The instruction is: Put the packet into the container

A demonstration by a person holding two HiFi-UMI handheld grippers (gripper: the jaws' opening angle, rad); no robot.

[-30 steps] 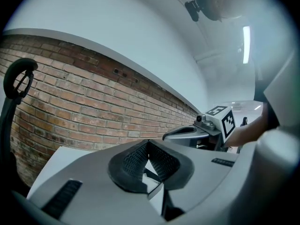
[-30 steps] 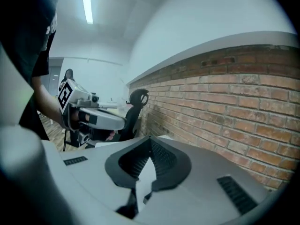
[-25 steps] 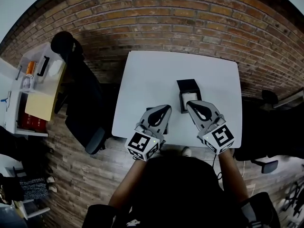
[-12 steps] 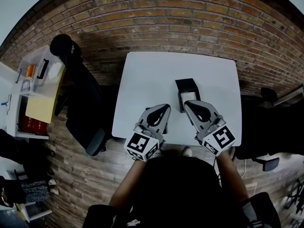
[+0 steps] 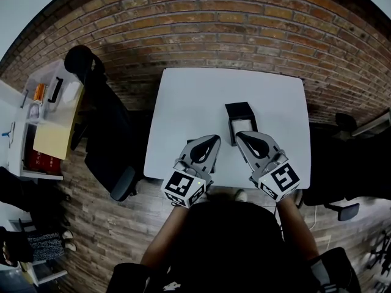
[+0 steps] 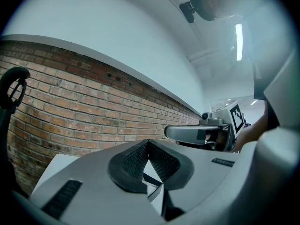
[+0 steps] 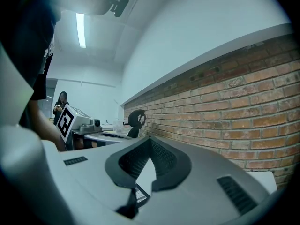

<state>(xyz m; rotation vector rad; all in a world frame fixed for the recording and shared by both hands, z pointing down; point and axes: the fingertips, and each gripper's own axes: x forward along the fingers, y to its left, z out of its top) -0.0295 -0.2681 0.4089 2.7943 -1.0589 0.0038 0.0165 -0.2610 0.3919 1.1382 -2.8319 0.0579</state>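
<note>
A small black container stands on the white table, right of its middle. Against its near side lies something white framed by black edges, probably the packet; I cannot tell whether it is inside. My left gripper rests near the table's front edge, left of the container, shut and empty. My right gripper points at the white thing from just in front of it, shut with nothing held. Below the right gripper's closed tips a black labelled corner shows. The left gripper view looks past closed tips.
A brick wall runs behind the table. A black office chair stands to the table's left, and another chair to its right. Far left is a desk with boxes and papers. The floor is wood planks.
The right gripper has drifted slightly left and nearer to me. The left gripper and the container have stayed in place.
</note>
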